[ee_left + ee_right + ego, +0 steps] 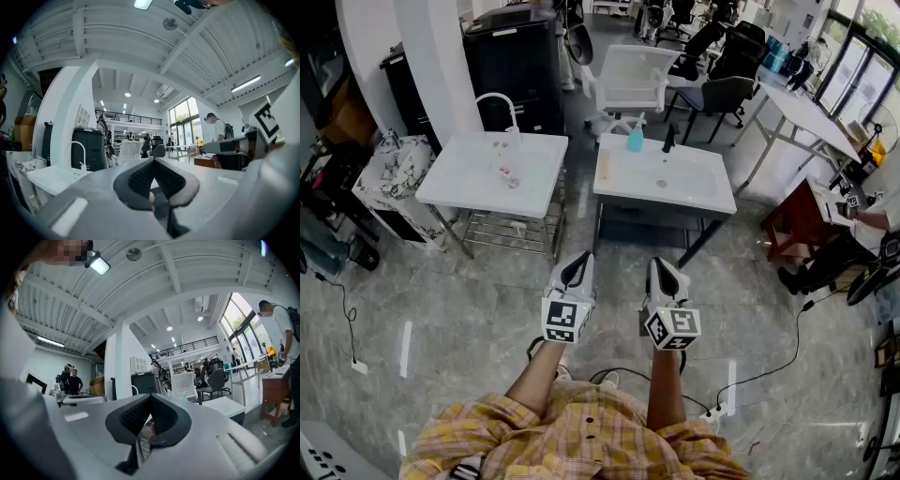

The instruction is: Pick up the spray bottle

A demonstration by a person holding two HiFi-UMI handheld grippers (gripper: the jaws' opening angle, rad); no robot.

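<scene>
Grey marbled floor tiles are seen beneath the left gripper (579,262) and the right gripper (662,265), each held level with its jaws pressed together on nothing. The teal spray bottle (635,139) is stood at the back edge of the right-hand white washbasin (694,192), near a black tap (668,139) and well apart from both grippers. A second white basin (469,183) is set to its left.

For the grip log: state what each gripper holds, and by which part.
Nothing: left gripper and right gripper are shut, empty; teal spray bottle stands apart.
</scene>
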